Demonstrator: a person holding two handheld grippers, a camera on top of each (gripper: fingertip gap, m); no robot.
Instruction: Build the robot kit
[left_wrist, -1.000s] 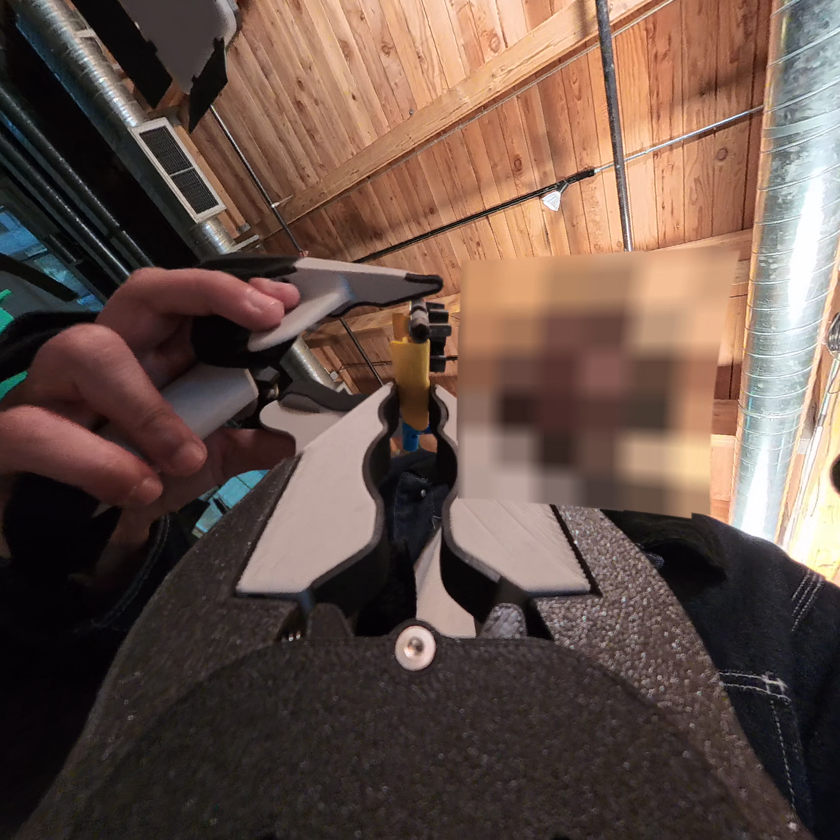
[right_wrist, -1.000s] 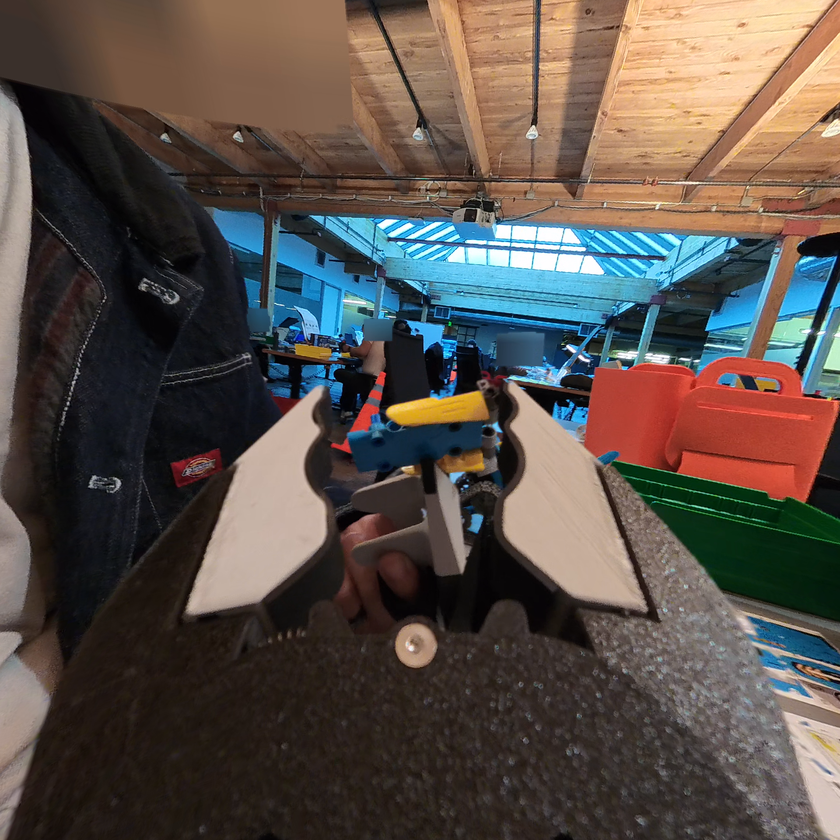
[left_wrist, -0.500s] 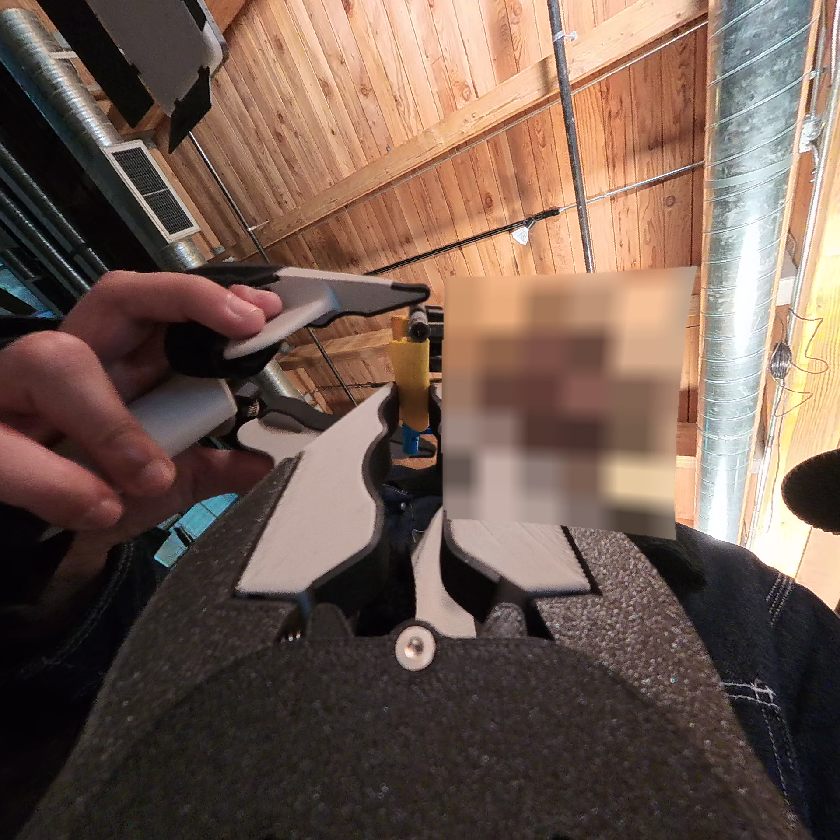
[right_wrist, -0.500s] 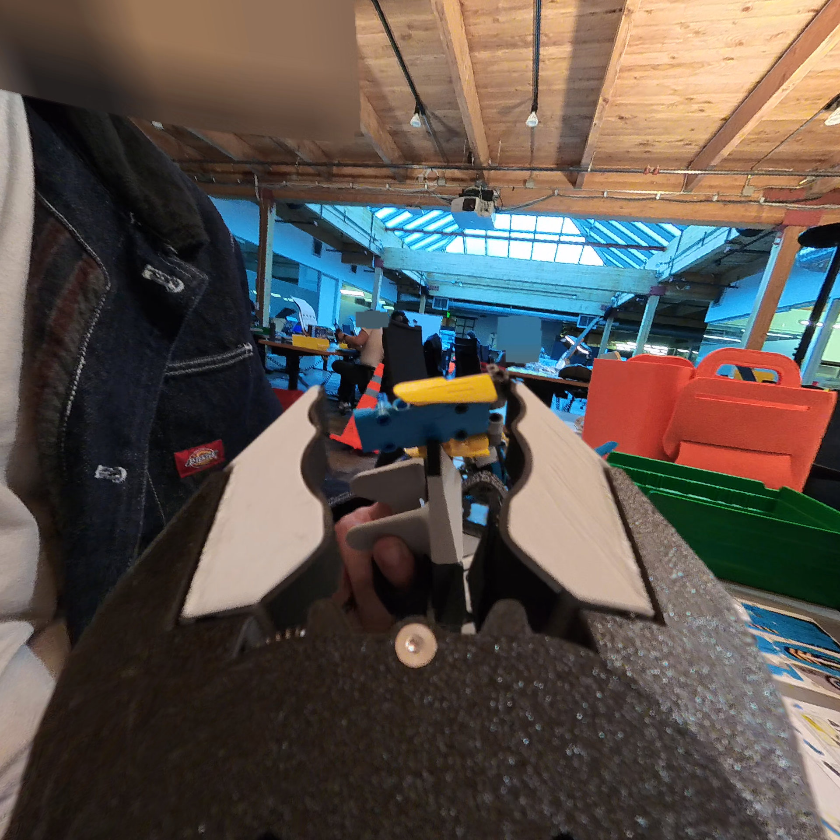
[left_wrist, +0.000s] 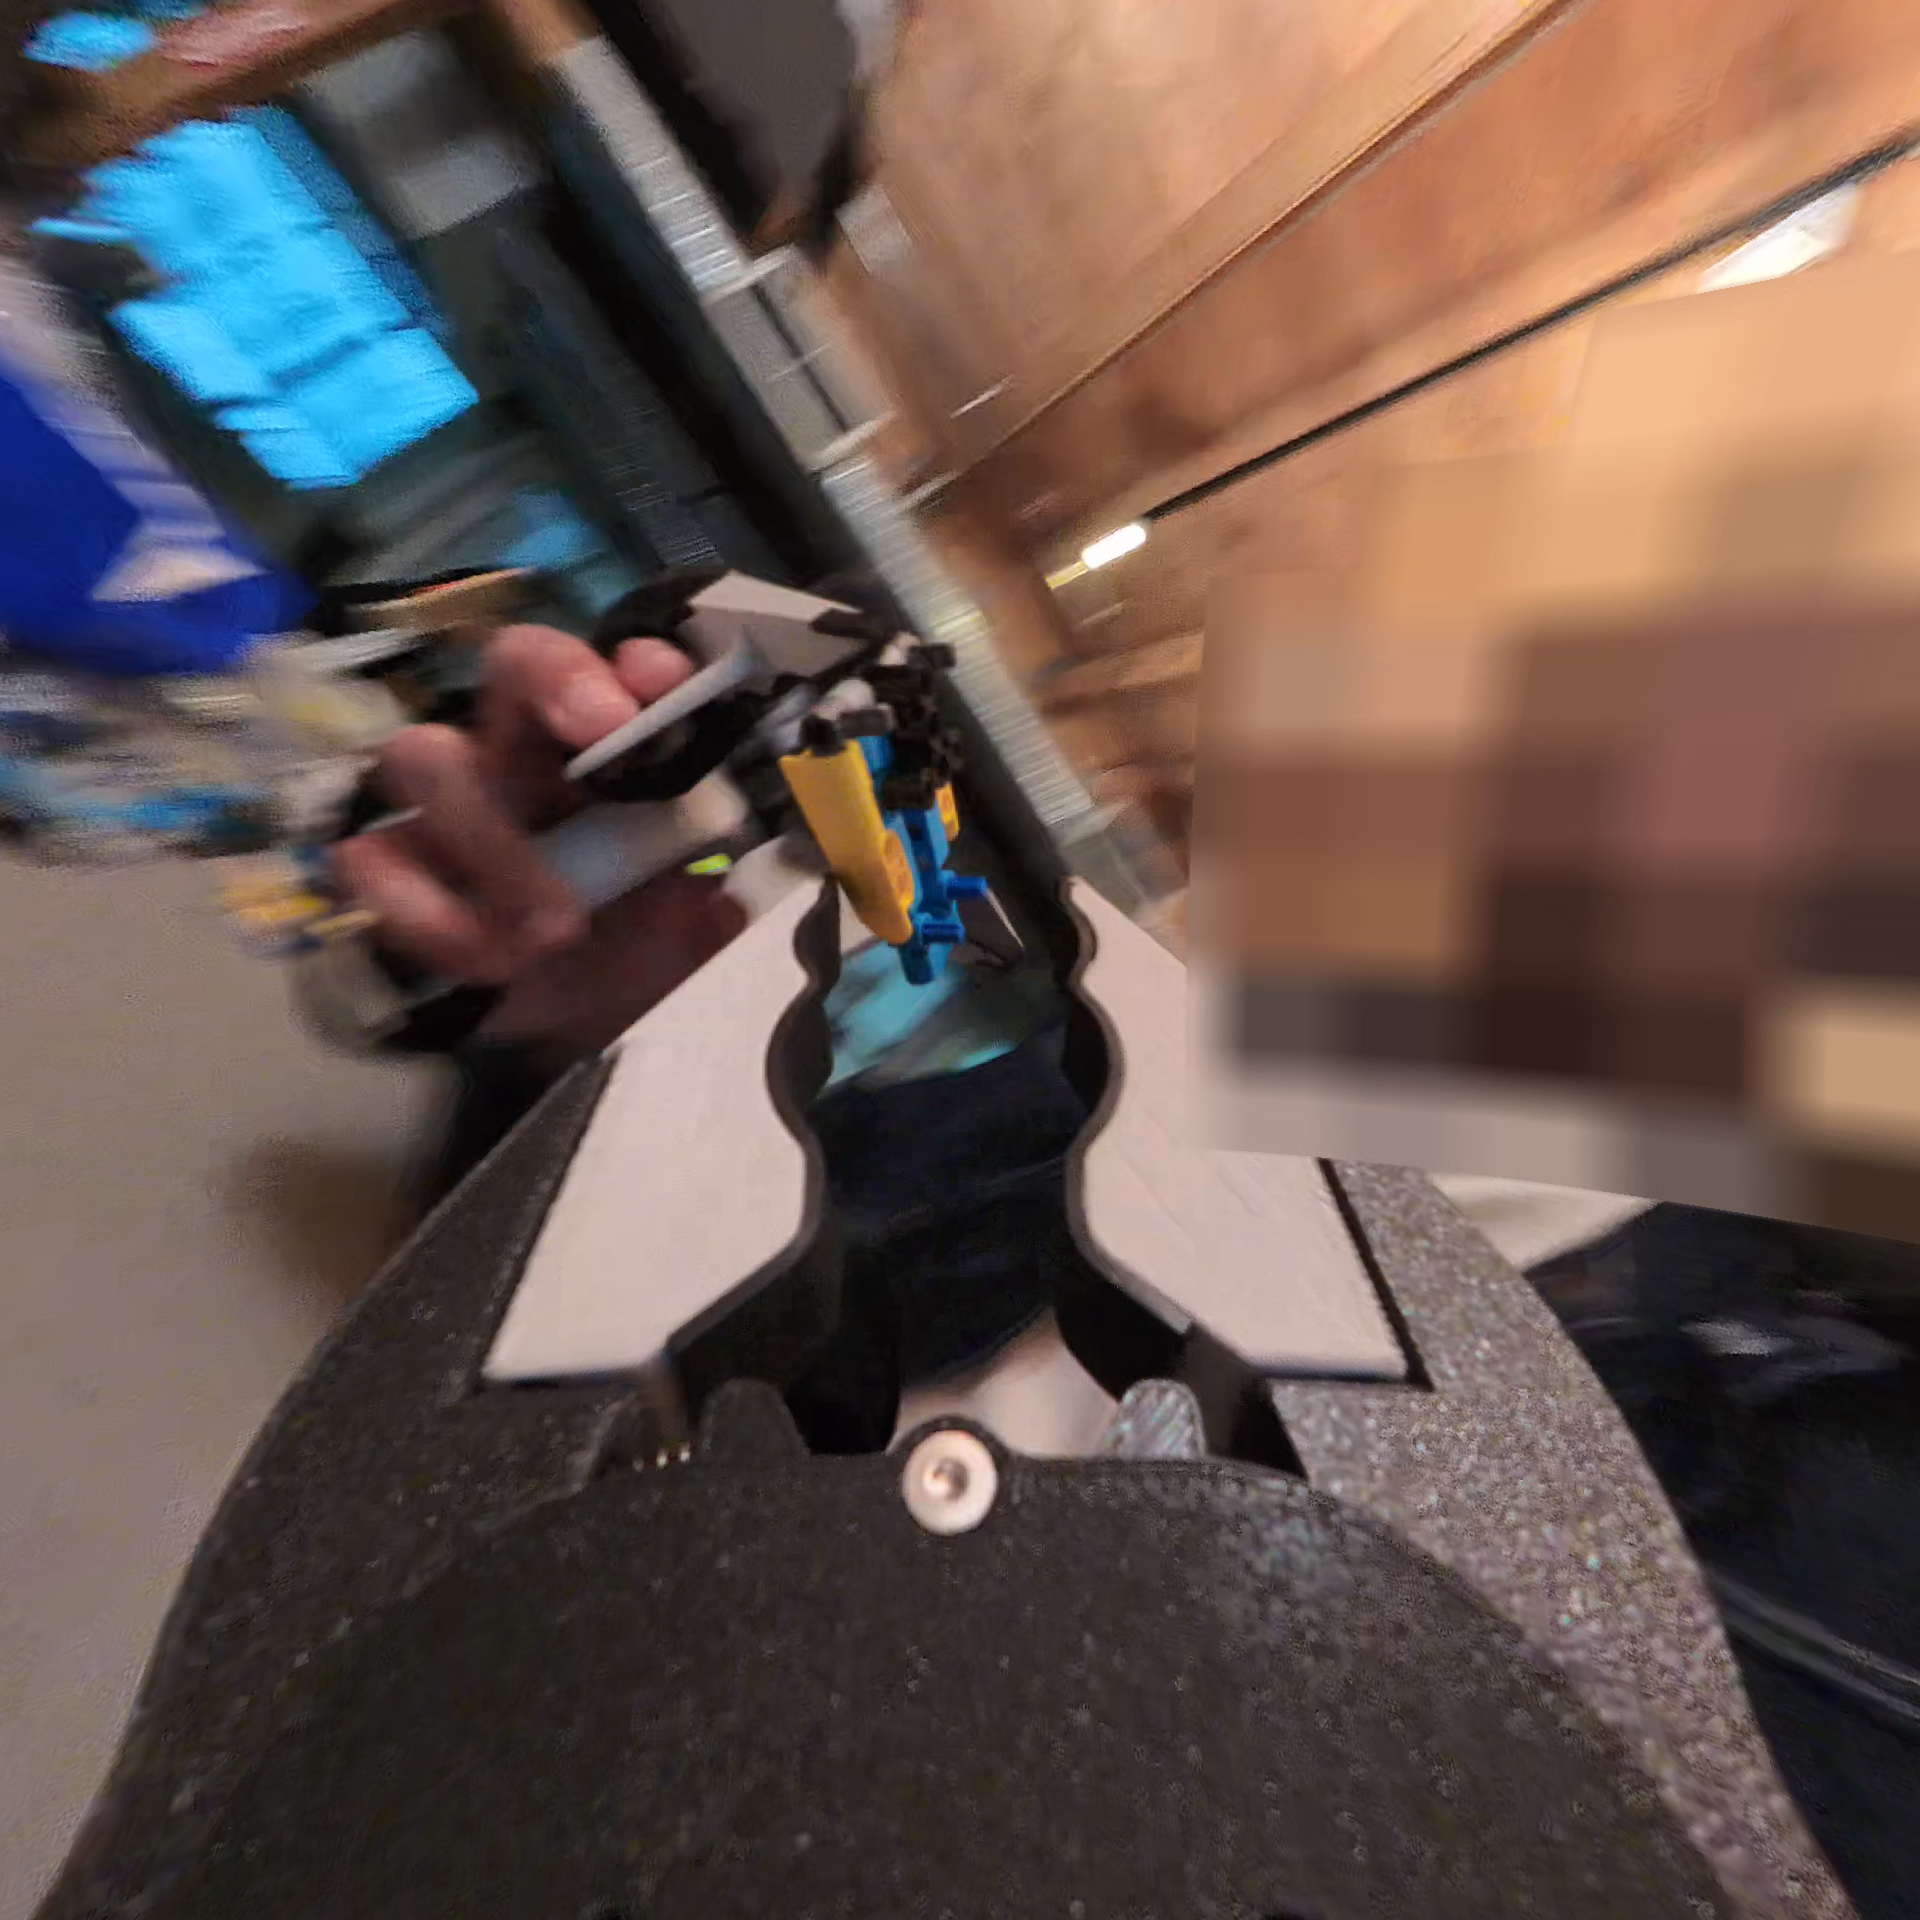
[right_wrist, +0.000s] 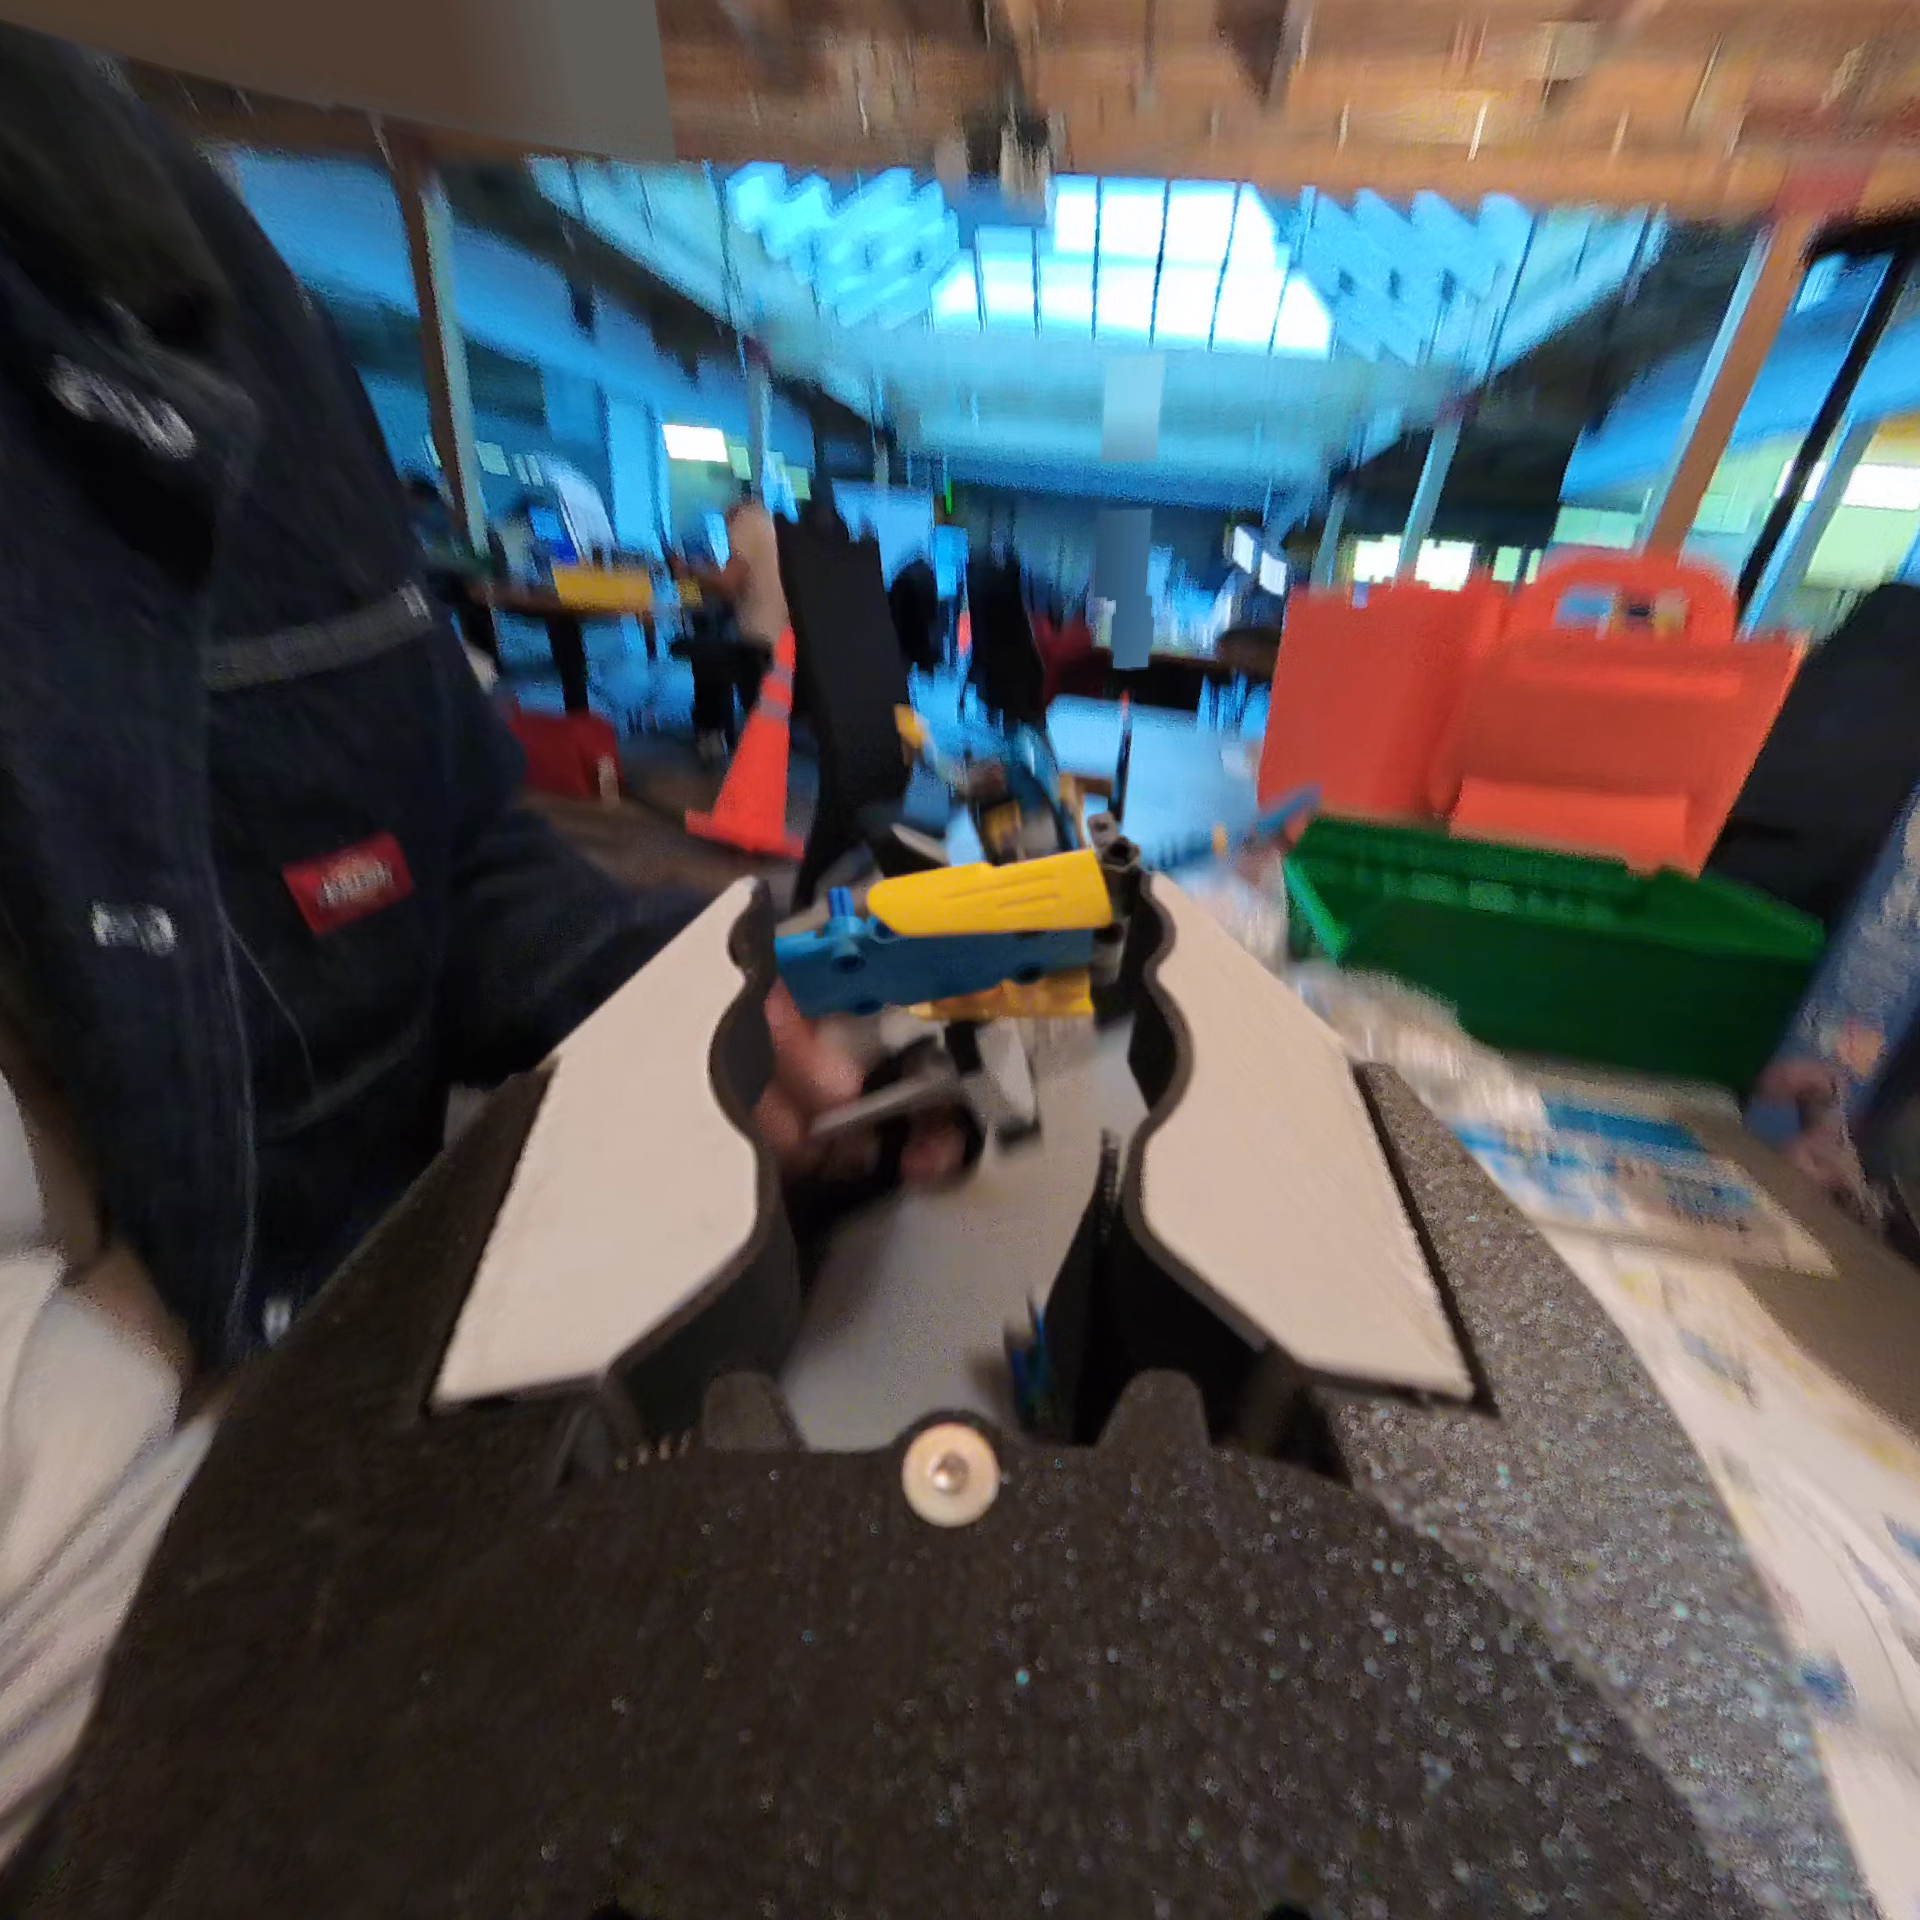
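Seemingly right hand-held gripper (right_wrist: 951, 894) clamps yellow-blue toy (right_wrist: 935, 961); left hand-held gripper (left_wrist: 953, 894) spread, toy off tips.

Both my wrist pictures smear hard with motion — the background streaks, while my own gripper bodies close to the lens stay fairly crisp. In the left view the wooden ceiling (left_wrist: 1299, 208) is warm and dim, lit by a small bright lamp (left_wrist: 1114, 544). In the right view cool daylight pours from the skylight (right_wrist: 1132, 281), nearly blown out — the dark jacket (right_wrist: 208, 727) sits in shadow. Wide-angle bending curves the edges of both.
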